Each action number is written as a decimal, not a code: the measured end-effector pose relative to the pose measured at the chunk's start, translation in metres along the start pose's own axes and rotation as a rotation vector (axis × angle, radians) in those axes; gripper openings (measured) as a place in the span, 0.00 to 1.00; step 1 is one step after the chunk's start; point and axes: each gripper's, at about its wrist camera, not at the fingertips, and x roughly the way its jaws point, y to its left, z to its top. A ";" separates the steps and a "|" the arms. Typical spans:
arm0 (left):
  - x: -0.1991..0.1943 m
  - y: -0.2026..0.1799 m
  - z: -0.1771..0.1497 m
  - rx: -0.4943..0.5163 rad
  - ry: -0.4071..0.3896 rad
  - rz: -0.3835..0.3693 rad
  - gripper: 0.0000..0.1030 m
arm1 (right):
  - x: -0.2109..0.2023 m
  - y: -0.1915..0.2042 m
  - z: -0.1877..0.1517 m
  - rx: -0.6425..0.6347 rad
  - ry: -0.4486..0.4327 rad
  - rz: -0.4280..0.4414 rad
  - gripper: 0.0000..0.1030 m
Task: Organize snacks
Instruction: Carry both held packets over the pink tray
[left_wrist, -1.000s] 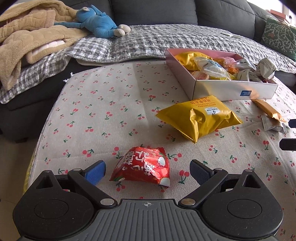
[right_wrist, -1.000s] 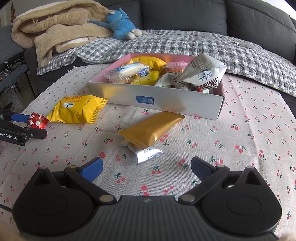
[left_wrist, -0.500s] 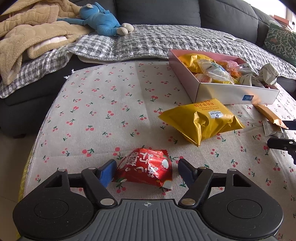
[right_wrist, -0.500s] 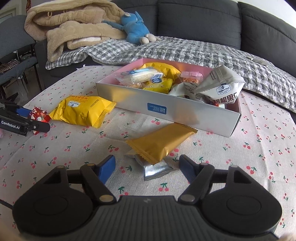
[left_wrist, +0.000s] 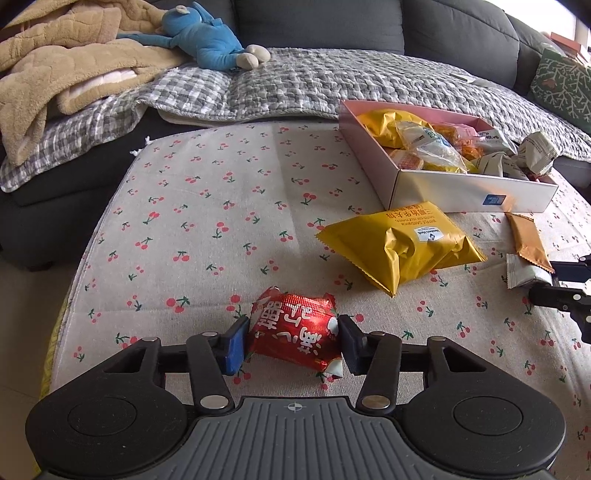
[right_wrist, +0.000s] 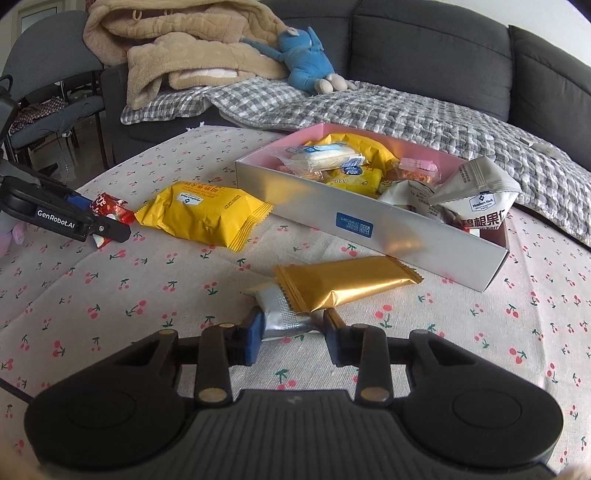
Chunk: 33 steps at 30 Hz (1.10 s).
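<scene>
My left gripper (left_wrist: 293, 341) is shut on a red snack packet (left_wrist: 295, 334) that lies on the cherry-print cloth (left_wrist: 221, 206). My right gripper (right_wrist: 293, 334) is shut on a small silver packet (right_wrist: 280, 317), whose far end lies under a gold snack bar (right_wrist: 343, 286). A yellow snack bag (left_wrist: 399, 245) lies between them, also in the right wrist view (right_wrist: 203, 216). The white box with a pink inside (right_wrist: 369, 221) holds several snacks. In the right wrist view the left gripper (right_wrist: 107, 221) holds the red packet (right_wrist: 110, 208).
A sofa with a grey checked blanket (left_wrist: 295, 85), a beige blanket (left_wrist: 55, 74) and a blue plush toy (left_wrist: 210, 44) stands behind the table. A green patterned cushion (left_wrist: 561, 88) is at the far right. A chair (right_wrist: 48, 92) stands at the left.
Both grippers have moved forward and closed: the left onto the red packet, the right onto the silver packet.
</scene>
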 end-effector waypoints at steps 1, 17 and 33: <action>-0.001 0.000 0.000 -0.003 -0.003 -0.005 0.46 | 0.000 0.002 0.001 0.001 0.002 0.006 0.31; -0.010 -0.014 0.008 0.004 -0.039 -0.035 0.44 | -0.025 0.031 0.010 -0.050 -0.040 0.106 0.30; -0.028 -0.017 0.035 -0.066 -0.120 -0.057 0.44 | -0.028 -0.016 0.035 0.083 -0.101 0.003 0.31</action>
